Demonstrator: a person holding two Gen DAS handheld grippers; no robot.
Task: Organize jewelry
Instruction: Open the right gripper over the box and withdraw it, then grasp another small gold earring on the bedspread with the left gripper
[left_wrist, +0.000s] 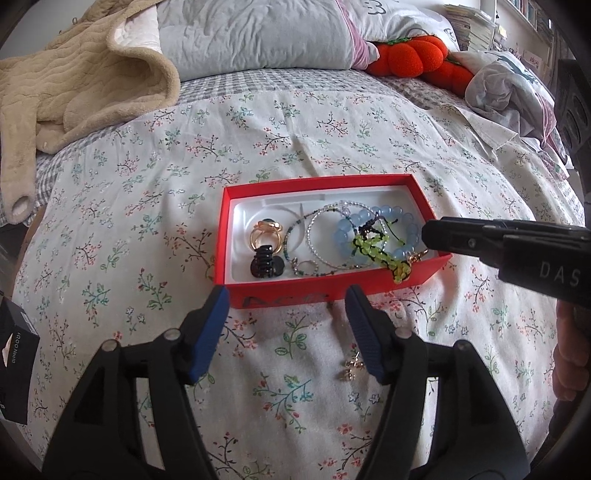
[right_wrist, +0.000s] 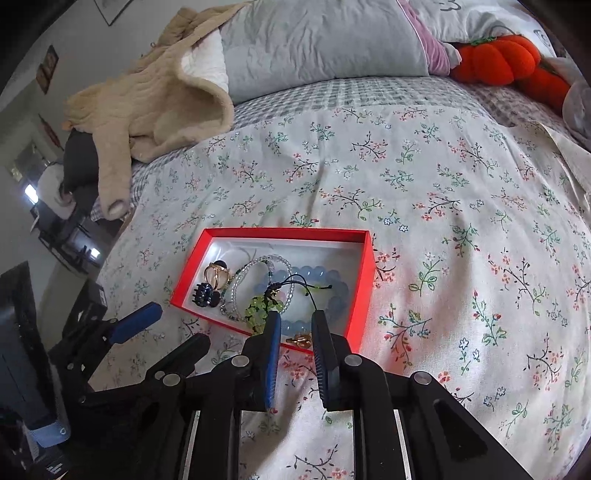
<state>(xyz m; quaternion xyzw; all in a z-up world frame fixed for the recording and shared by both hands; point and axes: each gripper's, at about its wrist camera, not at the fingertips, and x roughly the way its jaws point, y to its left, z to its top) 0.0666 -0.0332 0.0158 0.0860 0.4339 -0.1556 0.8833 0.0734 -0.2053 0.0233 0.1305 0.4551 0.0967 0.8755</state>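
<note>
Left tool (left_wrist: 286, 295): your blue pads stand wide apart with nothing between them, hovering just near of the red box's front wall.
Hair claw (left_wrist: 265, 261): black, in the left end of the box, beside the gold ring (left_wrist: 264, 232).
Red box (left_wrist: 325, 288): sits on the floral bedspread (left_wrist: 332, 122); it holds the beaded strands, the blue bead bracelet (left_wrist: 376, 232) and the green bead bracelet (left_wrist: 380, 251).
Loose earring (left_wrist: 351, 367): a small gold piece lies on the bed outside the box, near your left tool's right finger.
Gold piece (right_wrist: 300, 340): lies in the near right corner of the box, just beyond your right tool's tips.
Right tool (right_wrist: 295, 321): pads apart by a narrow gap, empty, poised over the box's near right corner.
Risk, snag: the green bracelet's black cords lie across the blue beads; close there and you may drag several pieces out together.
Risk, tipping: the box rests on soft bedding, so pressing its wall could tilt it and spill everything.
Risk, earring: tiny on patterned cloth; your pads may pinch fabric instead.
</note>
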